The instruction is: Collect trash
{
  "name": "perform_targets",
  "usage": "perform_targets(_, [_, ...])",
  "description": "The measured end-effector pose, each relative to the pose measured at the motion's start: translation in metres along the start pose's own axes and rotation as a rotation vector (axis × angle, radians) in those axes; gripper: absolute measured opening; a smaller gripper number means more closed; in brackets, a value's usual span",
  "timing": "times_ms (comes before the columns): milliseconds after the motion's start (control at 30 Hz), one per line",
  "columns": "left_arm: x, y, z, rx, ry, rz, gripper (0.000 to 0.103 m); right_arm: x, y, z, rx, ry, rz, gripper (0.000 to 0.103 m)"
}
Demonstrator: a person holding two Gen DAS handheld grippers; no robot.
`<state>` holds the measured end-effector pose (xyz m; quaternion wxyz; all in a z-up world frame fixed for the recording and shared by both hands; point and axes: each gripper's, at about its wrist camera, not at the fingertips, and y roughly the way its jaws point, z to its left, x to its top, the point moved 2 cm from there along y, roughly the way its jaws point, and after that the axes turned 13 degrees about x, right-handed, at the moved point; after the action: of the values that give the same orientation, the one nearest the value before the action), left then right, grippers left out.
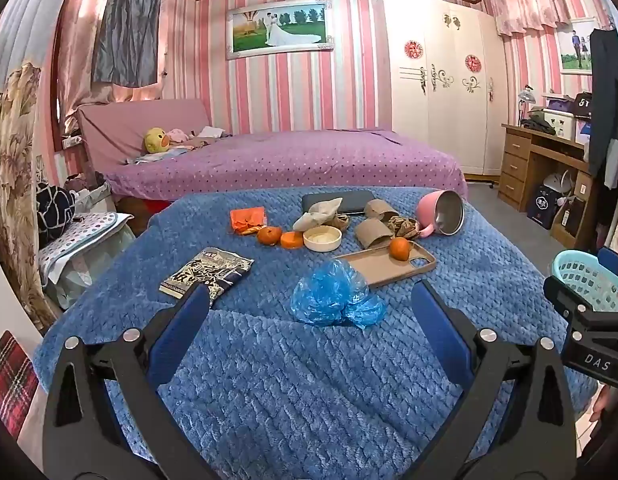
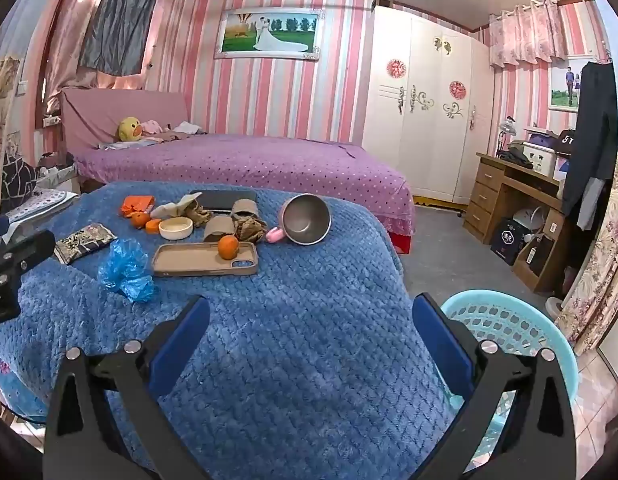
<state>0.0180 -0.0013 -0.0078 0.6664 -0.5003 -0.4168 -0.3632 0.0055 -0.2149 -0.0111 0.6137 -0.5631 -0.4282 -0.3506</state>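
Both the left gripper (image 1: 309,300) and the right gripper (image 2: 311,312) are held wide apart, nothing between their blue pads. Crumpled blue plastic (image 1: 335,300) is seen at twelve o'clock of the left gripper on the blue blanket (image 1: 293,380); the turquoise basket (image 2: 509,320) sits at the right gripper's three o'clock.

Two wrist views, side by side, facing slightly downward over the shared blue blanket (image 1: 269,380), right view further right
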Motion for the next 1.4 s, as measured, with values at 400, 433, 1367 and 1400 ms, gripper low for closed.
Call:
perform_targets(400, [0.003, -0.004, 0.002, 0.002, -0.012, 0.009, 0.098, 0.0, 0.003, -0.002, -0.016, 0.01, -0.004, 0.099])
perform_targets(433, [0.003, -0.005, 0.002, 0.003, -0.012, 0.008, 0.098, 0.0, 0.003, -0.002, -0.017, 0.009, -0.006, 0.099])
perform_targets(1367, [-0.002, 0.003, 0.003, 0.006, -0.011, 0.014, 0.098, 0.004, -0.002, -0.01, -0.028, 0.026, -0.02, 0.099])
perform_targets(1400, [-0.002, 0.003, 0.003, 0.006, -0.01, 0.014, 0.098, 0.004, -0.002, -0.011, -0.029, 0.025, -0.02, 0.099])
